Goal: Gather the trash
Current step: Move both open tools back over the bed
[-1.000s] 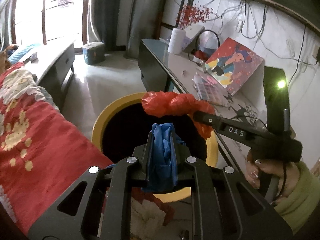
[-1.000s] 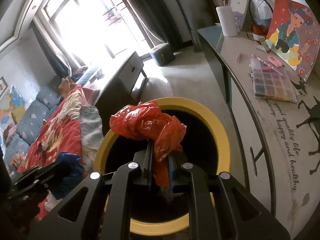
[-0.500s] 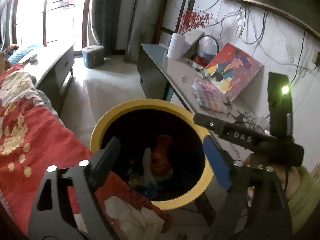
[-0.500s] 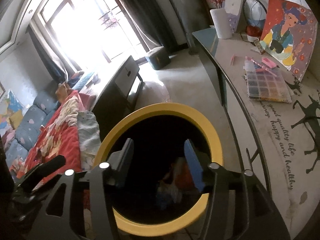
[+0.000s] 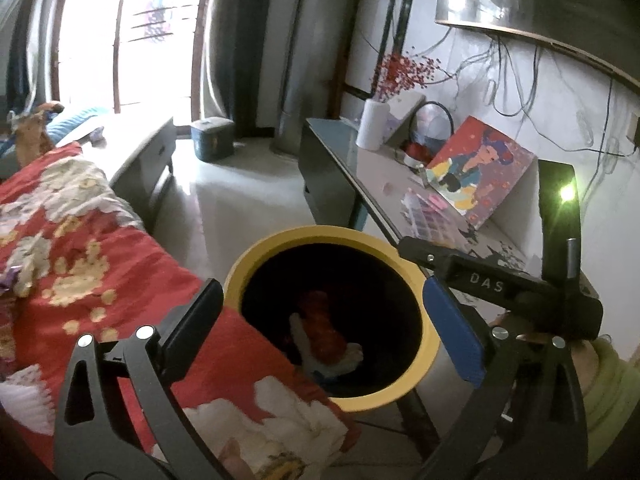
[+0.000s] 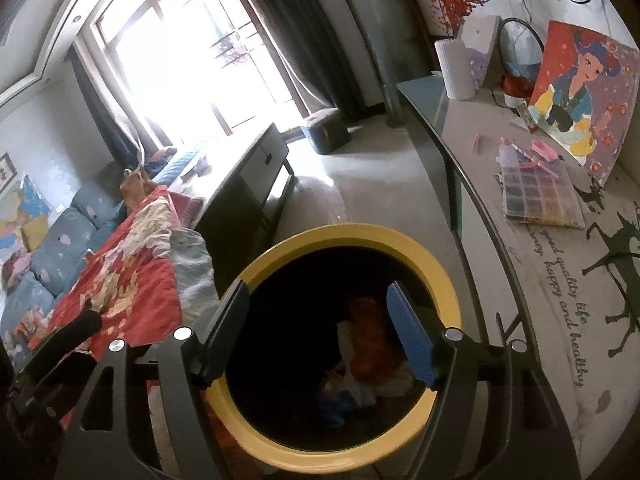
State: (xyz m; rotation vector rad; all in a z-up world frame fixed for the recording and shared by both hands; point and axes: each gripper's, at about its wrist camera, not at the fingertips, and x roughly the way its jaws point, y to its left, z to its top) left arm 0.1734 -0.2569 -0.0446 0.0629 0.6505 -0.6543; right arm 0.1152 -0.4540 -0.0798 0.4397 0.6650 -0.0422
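Hovering over the yellow-rimmed bin (image 6: 448,280), both tools are empty. The left gripper (image 5: 324,320) has just been opening and its jaws stand spread wide with nothing between them; the right gripper (image 6: 320,332) has also just been opening, less far, and nothing is caught between its jaws either. In the left wrist view the right tool crosses in from three o'clock, its tip over the bin's rim at about two o'clock.

The trash lies at the bottom of the bin: a red bag (image 6: 370,340) near the centre, white scraps (image 5: 344,356) just beside it toward five o'clock, and something blue (image 6: 336,404) at six o'clock in the right wrist view.

From here the risks are small but real. The red floral quilt (image 5: 92,280) overlaps the bin's edge at about seven o'clock; a low pass of the left tool could drag the fabric into the opening or tug the bin. The two tools sit close together over the same mouth, so pulling away carelessly could knock them against each other or against the rim. The desk (image 6: 532,280) edge at three o'clock leaves the right hand little room.
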